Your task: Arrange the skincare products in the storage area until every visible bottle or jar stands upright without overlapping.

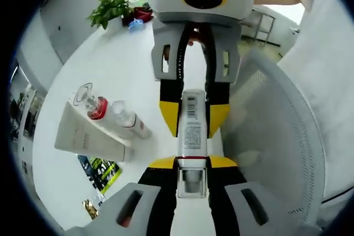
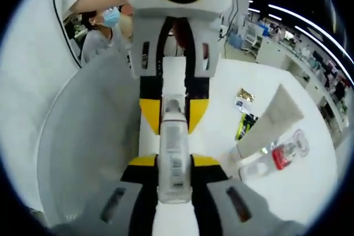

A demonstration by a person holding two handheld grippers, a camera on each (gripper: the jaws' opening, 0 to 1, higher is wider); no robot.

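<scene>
Both claws are clamped on one white bottle (image 1: 192,136), lying level between them: the left claw (image 1: 192,161) grips its capped end, the right claw (image 2: 174,161) the other end. Beside the bottle sits a white mesh basket (image 1: 276,131). Across the white surface (image 1: 116,70) from it lie one cream tube (image 1: 88,139) and two clear bottles (image 1: 130,120). The left gripper view adds a potted plant (image 1: 113,6); the right, a masked person.

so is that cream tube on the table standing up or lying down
Lying down. The cream tube rests flat along its length on the white table, beside two small clear bottles that also lie on their sides.
</scene>
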